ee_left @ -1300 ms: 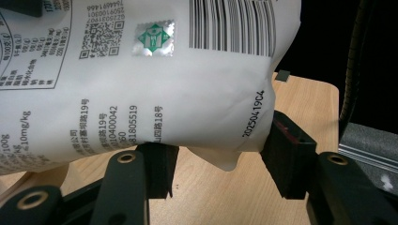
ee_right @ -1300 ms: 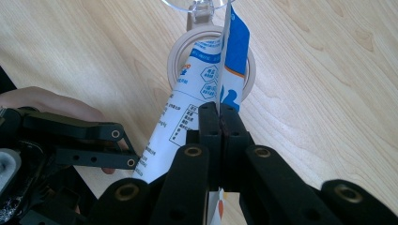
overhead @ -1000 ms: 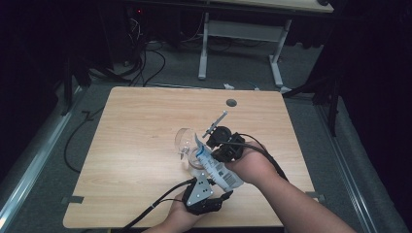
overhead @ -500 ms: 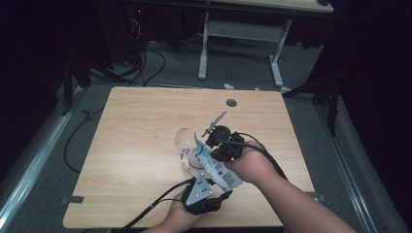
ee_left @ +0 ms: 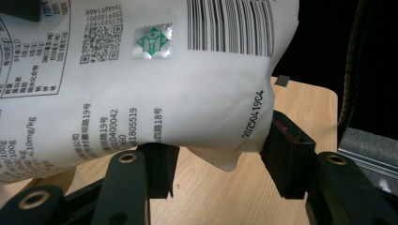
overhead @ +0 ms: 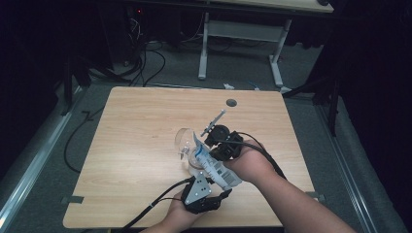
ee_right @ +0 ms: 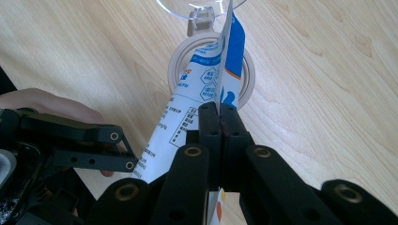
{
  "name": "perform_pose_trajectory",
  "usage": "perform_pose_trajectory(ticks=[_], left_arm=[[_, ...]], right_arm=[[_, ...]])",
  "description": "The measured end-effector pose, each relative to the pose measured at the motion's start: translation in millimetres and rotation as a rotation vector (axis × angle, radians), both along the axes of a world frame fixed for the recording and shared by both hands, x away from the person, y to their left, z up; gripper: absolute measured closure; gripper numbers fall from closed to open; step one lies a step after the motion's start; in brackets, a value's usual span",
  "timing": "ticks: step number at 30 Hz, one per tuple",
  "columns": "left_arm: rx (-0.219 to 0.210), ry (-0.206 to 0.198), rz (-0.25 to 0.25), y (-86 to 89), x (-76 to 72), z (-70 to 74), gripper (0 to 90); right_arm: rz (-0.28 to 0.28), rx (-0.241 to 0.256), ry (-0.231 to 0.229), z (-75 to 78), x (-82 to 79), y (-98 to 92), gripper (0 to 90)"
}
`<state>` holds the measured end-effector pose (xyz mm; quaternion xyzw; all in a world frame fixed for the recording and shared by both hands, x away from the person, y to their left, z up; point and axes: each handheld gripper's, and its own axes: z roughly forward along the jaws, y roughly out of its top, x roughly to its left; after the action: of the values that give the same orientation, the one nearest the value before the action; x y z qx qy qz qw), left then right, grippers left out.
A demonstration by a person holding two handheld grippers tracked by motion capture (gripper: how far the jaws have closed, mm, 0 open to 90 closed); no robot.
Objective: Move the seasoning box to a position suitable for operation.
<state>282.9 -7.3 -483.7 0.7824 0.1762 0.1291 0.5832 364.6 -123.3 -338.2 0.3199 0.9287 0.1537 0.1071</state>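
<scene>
right gripper [ee_right: 219,119] fingers clamp the pouch [ee_right: 206,89] edge; left gripper [ee_left: 218,161] fingers apart around its bottom. tilt slowly, keep the opening over the jar [ee_right: 248,77] mouth.

Both tools, left tool [overhead: 214,195] and right tool [overhead: 221,141], meet at a white pouch [overhead: 214,162] over the wooden table [overhead: 141,131].

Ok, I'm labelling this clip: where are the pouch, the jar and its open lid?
pouch [ee_left: 155,93], left gripper view, on its white printed back.
jar [ee_right: 175,63], right gripper view, on the left of its rim.
lid [overhead: 182,139], high view, on the clear dome beside the jar.
</scene>
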Motion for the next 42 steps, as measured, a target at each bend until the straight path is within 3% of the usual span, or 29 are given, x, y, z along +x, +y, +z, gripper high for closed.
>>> perform_pose_trajectory(ticks=[42], left_arm=[[-0.001,-0.002,-0.008,0.3,4.6,2.1,50.9]], right_arm=[[-0.014,0.005,-0.003,1.1,4.9,-2.2,90.0]])
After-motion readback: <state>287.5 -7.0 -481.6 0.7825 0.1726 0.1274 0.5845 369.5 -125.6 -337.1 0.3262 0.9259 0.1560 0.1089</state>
